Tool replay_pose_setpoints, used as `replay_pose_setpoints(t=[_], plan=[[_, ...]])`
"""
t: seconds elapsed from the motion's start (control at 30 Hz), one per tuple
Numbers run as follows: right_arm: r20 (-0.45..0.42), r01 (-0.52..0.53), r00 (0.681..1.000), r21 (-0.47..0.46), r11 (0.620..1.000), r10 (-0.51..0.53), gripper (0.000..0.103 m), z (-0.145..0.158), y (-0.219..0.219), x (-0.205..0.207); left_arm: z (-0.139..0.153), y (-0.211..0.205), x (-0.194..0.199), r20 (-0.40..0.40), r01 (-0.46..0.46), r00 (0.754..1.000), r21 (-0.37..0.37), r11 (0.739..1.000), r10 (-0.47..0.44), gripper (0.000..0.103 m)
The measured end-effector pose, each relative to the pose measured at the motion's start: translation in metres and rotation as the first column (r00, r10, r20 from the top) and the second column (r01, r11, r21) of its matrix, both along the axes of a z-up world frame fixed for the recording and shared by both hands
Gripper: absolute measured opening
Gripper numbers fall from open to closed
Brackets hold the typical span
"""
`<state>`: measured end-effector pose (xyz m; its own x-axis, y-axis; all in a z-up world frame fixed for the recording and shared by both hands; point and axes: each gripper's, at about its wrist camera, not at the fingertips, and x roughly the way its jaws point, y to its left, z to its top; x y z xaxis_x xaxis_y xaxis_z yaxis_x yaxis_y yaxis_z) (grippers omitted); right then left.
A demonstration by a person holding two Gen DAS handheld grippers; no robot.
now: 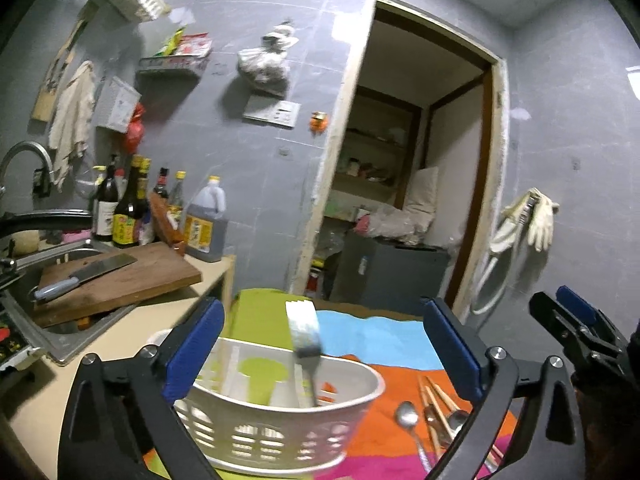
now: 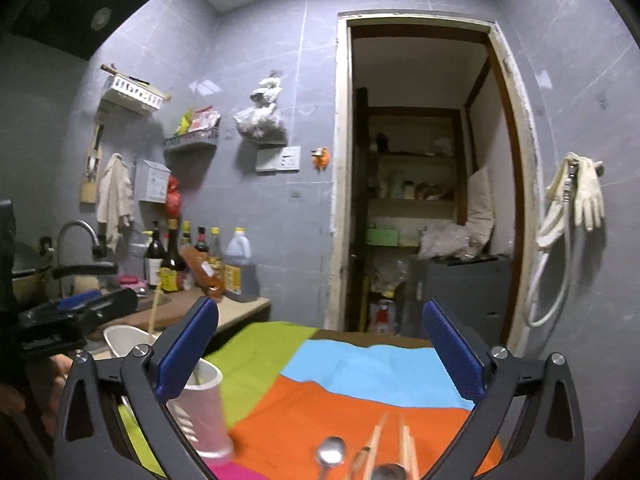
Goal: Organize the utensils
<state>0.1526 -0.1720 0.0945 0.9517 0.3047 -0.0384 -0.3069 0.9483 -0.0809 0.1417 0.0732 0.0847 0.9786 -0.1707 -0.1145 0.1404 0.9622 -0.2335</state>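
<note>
Left gripper [image 1: 320, 344]: jaws apart, empty.
Right gripper [image 2: 320, 348]: jaws apart, empty.
Utensils: steel spoon [image 2: 331, 450] and wooden chopsticks [image 2: 407, 446] near, on orange cloth; white slotted plastic caddy [image 1: 288, 428] left.
Advice: take one utensil, grip mid-handle.

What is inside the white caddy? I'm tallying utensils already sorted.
The white caddy holds one upright, motion-blurred metal utensil and, in a left slot, one thin chopstick. The near wall hides the compartment floors.

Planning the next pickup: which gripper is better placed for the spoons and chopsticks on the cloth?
Right. Its open right gripper faces the spoons and chopsticks directly below; the left gripper faces the basket.
</note>
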Motion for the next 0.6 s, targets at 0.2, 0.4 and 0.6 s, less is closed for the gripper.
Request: replay_pose_setpoints(t=[0.2, 0.4, 0.6], plan=[[-0.032, 0.064, 0.997, -0.034, 0.997, -0.065, 0.103, -0.008, -0.033, -0.001, -0.005, -0.037, 0.001, -0.031, 0.077, 0.997, 0.057, 0.995, -0.075, 0.099], [-0.097, 0.122, 0.987, -0.052, 0.991, -0.127, 0.103, -0.021, -0.064, 0.007, -0.019, -0.069, 0.014, -0.107, 0.142, 0.985, 0.09, 0.986, -0.132, 0.099], [-0.199, 0.166, 0.963, -0.086, 0.982, -0.18, 0.103, -0.04, -0.089, 0.02, -0.035, -0.099, 0.027, -0.185, 0.175, 0.972, 0.141, 0.974, -0.148, 0.099]])
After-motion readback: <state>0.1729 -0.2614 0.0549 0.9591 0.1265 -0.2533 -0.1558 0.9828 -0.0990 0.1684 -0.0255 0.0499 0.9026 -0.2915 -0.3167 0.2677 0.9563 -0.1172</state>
